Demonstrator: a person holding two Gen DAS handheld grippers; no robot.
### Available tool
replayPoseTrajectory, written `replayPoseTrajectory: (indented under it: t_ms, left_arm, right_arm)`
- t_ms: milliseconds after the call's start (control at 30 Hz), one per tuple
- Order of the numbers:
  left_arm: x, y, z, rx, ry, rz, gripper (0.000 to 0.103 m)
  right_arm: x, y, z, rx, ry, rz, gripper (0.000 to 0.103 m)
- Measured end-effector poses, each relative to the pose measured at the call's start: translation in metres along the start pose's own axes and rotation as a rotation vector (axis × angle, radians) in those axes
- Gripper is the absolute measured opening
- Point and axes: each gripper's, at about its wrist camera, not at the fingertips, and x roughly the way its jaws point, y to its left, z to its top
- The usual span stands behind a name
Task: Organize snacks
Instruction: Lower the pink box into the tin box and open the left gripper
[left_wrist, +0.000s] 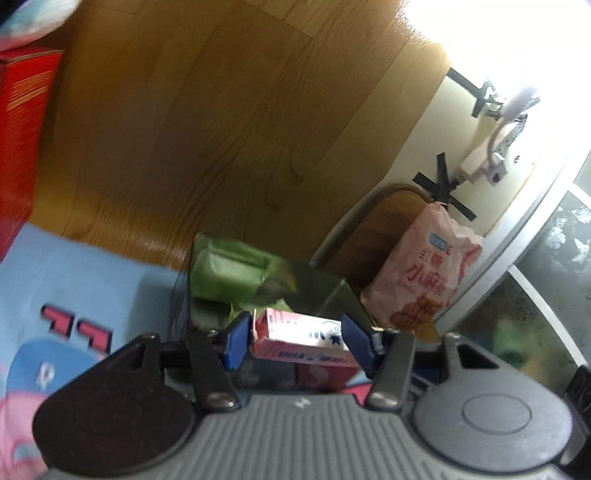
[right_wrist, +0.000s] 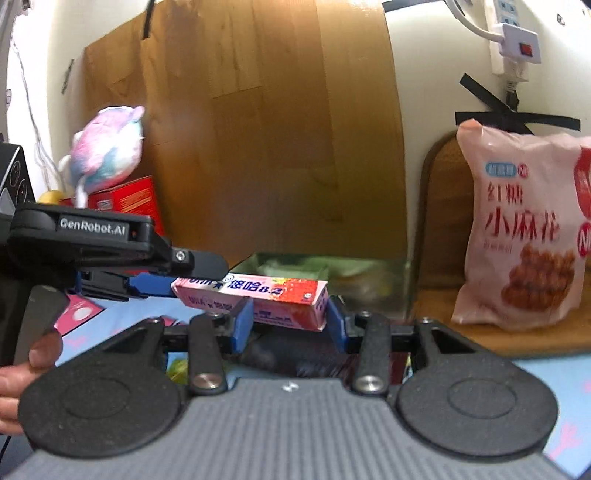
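Both claws clamped one pink rectangular cardboard candy box (right_wrist: 255, 295).
Left gripper (left_wrist: 295, 341) and right gripper (right_wrist: 290, 319) held opposite ends; box seemingly unplaced, clear plastic bin (right_wrist: 388, 291) beyond.

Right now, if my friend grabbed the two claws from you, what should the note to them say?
Left claw: shut on one end of the pink candy box.
Right claw: shut on the other end of the same box, so both carry it together, lifted off the blue cloth.
Clear bin: just ahead of the box, with green packets already inside.
Pink snack bag: stands upright on the wooden board to the right of the bin, not put away.
Done: box picked up.
Left: probably set the box in the bin, then deal with the bag.
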Motion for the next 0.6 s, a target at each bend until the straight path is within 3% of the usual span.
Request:
replayPoseTrajectory:
  t_ms: [267, 400, 500, 600]
  left_arm:
    - [0.053, 0.015, 0.018, 0.000, 0.039, 0.043, 0.056]
    - [0.069, 0.019, 0.019, 0.013, 0.058, 0.058, 0.057]
    - [0.071, 0.019, 0.019, 0.020, 0.068, 0.058, 0.057]
    - [0.054, 0.020, 0.018, 0.009, 0.043, 0.036, 0.059]
  right_arm:
    - [0.044, -0.019, 0.011, 0.065, 0.079, -0.021, 0.048]
    - [0.061, -0.019, 0.008, 0.086, 0.107, -0.048, 0.060]
    - [0.063, -0.026, 0.010, 0.152, 0.110, -0.054, 0.062]
    - [0.043, -0.028, 0.010, 0.197, 0.055, -0.043, 0.062]
